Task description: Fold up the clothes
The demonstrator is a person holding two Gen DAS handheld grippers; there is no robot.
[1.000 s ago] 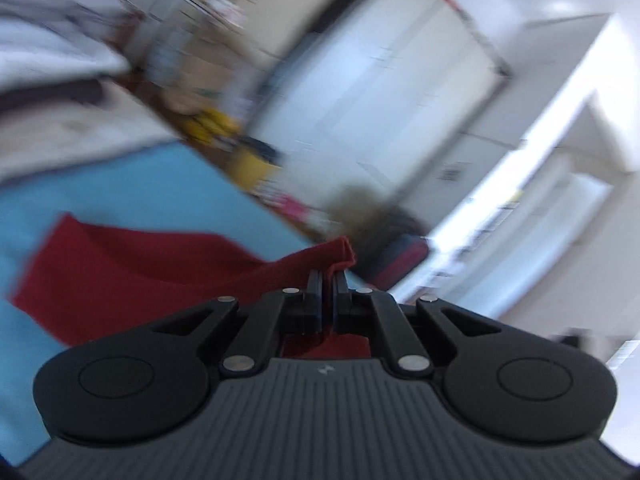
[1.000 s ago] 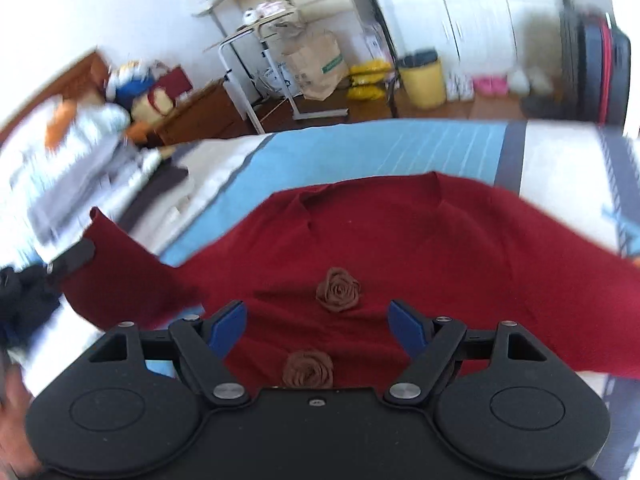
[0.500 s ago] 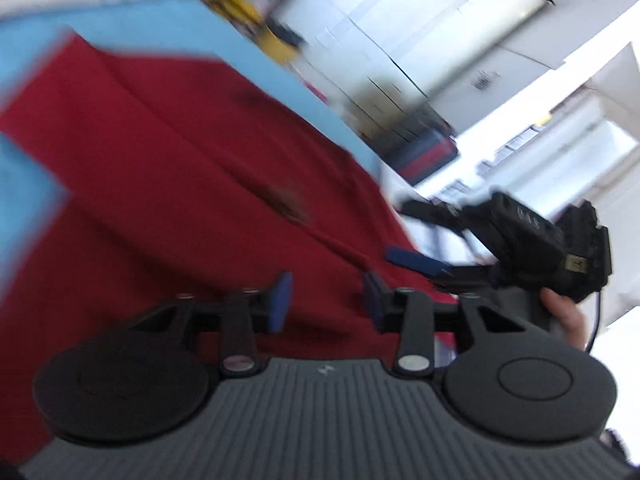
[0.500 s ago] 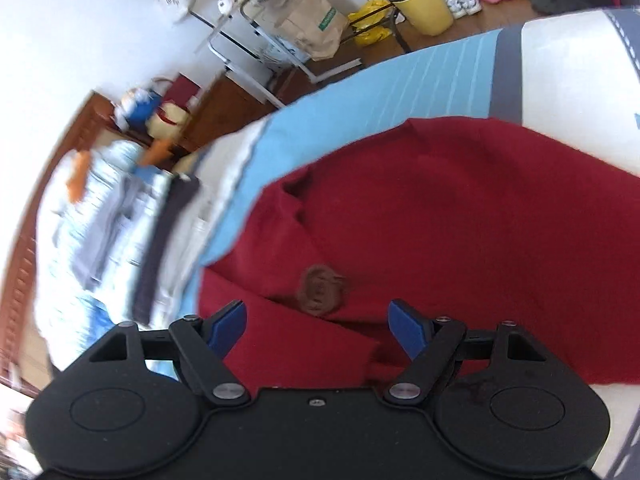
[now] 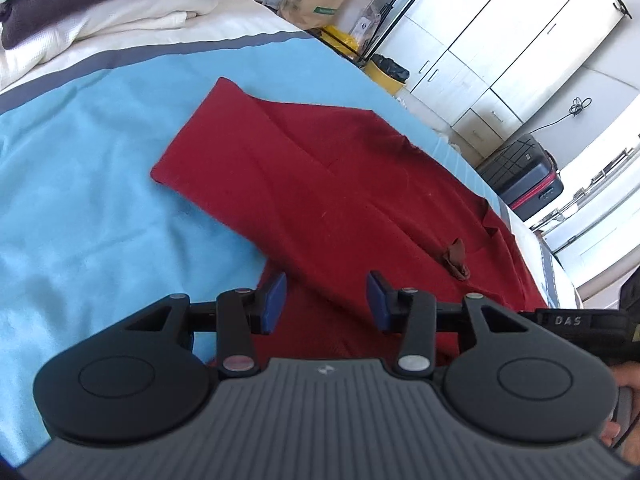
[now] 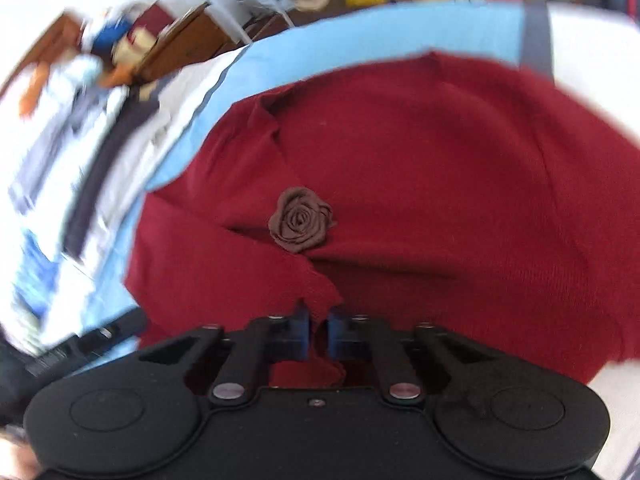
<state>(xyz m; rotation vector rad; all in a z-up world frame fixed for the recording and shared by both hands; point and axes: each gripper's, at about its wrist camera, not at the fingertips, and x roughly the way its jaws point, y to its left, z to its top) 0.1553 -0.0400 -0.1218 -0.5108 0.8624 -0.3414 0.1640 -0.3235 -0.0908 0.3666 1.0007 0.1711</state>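
The right gripper [image 6: 318, 334] is pinched nearly closed on a red edge of the sweater [image 5: 340, 184], just below the fabric rose [image 6: 301, 219]; the left gripper [image 5: 326, 304] hangs spread wide and empty above the folded sleeve. The sweater lies flat on the blue bedspread [image 5: 80, 200]. It looks a soft, limp, light knit, likely to sag and stretch, so hems and corners seem the best holds.

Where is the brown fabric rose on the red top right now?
In the right wrist view the brown rose sits on the red top, just ahead of the right gripper. In the left wrist view it lies ahead and right of the open left gripper.
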